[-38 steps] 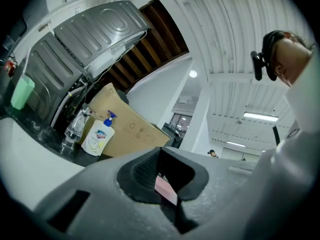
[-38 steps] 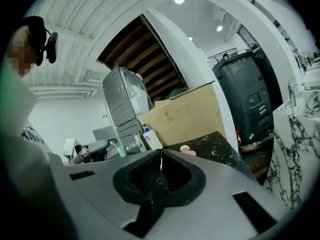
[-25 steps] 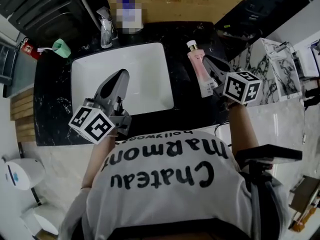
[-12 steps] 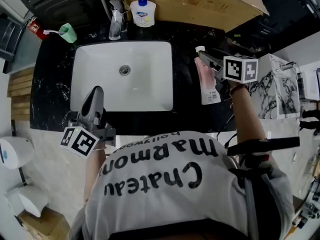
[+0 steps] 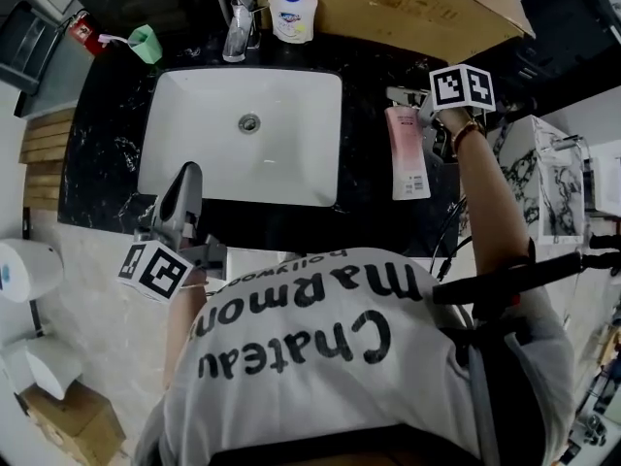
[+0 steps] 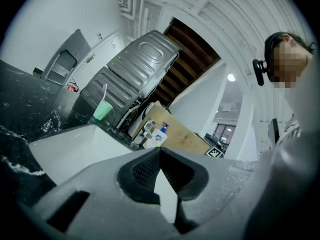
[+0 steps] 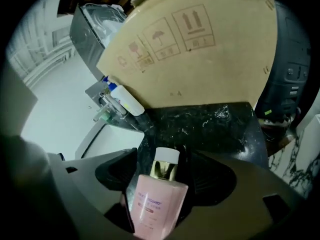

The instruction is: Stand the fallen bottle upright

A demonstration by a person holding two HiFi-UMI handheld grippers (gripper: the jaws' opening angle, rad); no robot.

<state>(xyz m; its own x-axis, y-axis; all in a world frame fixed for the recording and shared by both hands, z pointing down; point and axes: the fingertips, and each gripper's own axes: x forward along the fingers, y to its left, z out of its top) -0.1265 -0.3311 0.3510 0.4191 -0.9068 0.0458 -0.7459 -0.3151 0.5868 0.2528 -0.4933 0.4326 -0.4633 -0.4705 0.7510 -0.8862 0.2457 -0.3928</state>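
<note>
A pink bottle (image 5: 408, 153) with a gold neck and white cap lies on its side on the black marble counter (image 5: 374, 216), right of the sink, cap pointing away from me. My right gripper (image 5: 406, 100) is at the cap end. In the right gripper view the bottle (image 7: 157, 204) lies between the jaws of the right gripper (image 7: 166, 173), which have just been opening; the pads stand clear of its sides. My left gripper (image 5: 187, 175) hovers at the sink's front left edge. In its own view the left gripper (image 6: 160, 150) is shut and holds nothing.
The white sink (image 5: 320, 187) fills the counter's middle, with a faucet (image 5: 243, 32) and a soap dispenser (image 5: 293, 13) behind it. A green cup with a toothbrush (image 5: 146, 42) stands at the far left. A cardboard box (image 5: 408, 8) leans behind the counter.
The left gripper has drawn back from over the basin to its front edge. The right gripper has moved from beside the bottle's lower body to its cap end. The bottle still lies flat.
</note>
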